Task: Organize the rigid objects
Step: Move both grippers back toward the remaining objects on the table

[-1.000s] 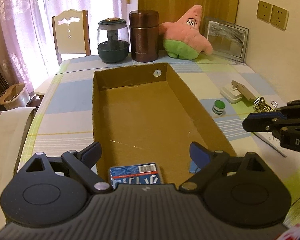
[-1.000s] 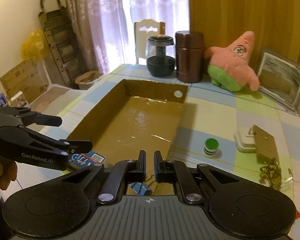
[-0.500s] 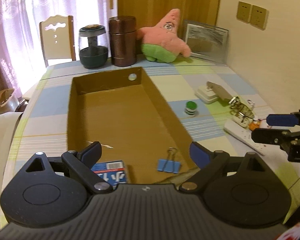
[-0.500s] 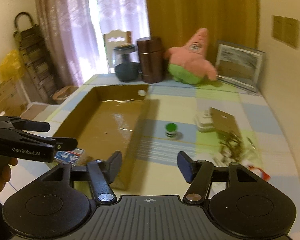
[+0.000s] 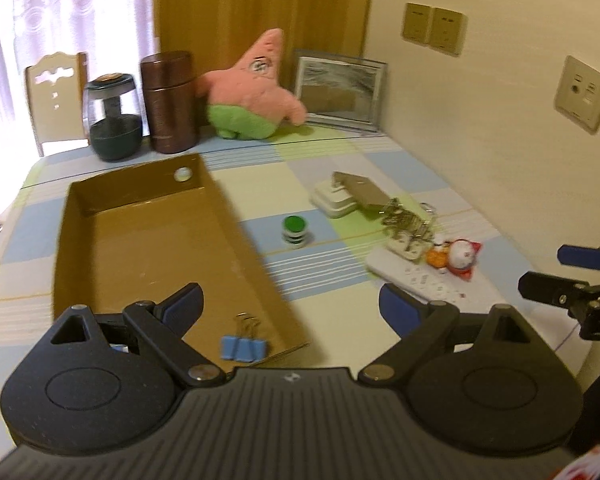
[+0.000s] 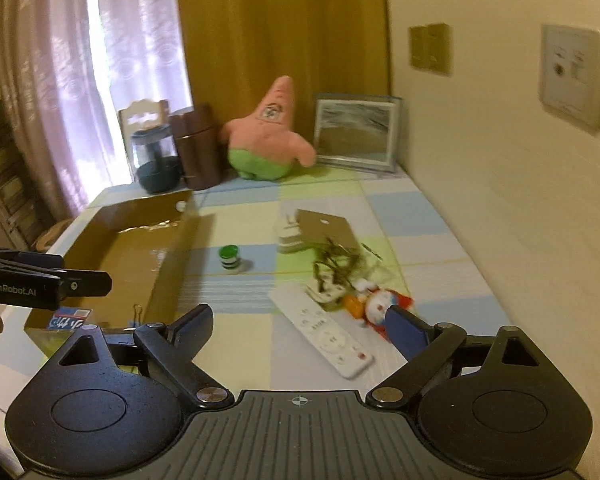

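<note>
The desk (image 6: 324, 196) is carrying a box (image 5: 100, 240) and loose clutter. I'm swinging both empty tongs toward it, left tongs (image 5: 290, 304) gaping, right tongs (image 6: 300, 326) opening. Next I'm judging the remote (image 6: 324, 334) needs straddling.

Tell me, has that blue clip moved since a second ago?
Yes. The blue clip now lies in the cardboard box near its front right corner; a second ago the shut right gripper held it over that spot.
</note>
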The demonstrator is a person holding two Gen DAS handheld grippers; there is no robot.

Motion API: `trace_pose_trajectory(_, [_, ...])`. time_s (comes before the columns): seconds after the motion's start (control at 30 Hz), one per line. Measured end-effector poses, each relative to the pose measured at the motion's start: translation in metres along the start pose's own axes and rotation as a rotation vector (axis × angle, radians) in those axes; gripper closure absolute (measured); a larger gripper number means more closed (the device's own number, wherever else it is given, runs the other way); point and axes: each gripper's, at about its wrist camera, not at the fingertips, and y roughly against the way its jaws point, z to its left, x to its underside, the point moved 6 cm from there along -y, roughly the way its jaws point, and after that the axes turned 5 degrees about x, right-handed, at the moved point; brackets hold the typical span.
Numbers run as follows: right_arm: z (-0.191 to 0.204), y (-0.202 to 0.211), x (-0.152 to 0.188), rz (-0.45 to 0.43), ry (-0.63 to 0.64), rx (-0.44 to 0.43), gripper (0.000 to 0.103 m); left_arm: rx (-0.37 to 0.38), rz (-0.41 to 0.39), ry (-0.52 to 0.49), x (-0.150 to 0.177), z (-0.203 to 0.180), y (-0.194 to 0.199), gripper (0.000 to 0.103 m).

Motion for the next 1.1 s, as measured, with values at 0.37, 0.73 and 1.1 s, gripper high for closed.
trace_pose_trajectory(0.37, [-0.043, 0.002, 0.012, -0.016, -0.003, 0.085, 0.013, 0.043, 0.016, -0.058, -0.006, -0.041, -0.022, 0.011])
trace_pose_trajectory(0.73, [-0.071, -0.044, 0.009, 0.018, 0.116, 0.037, 0.013, -0.006, 0.022, -0.103, -0.007, -0.064, -0.058, 0.011])
trace_pose_trajectory(1.1, [-0.082, -0.103, 0.016, 0.06, 0.277, -0.05, 0.013, -0.014, 0.055, -0.053, -0.003, -0.078, -0.095, 0.011])
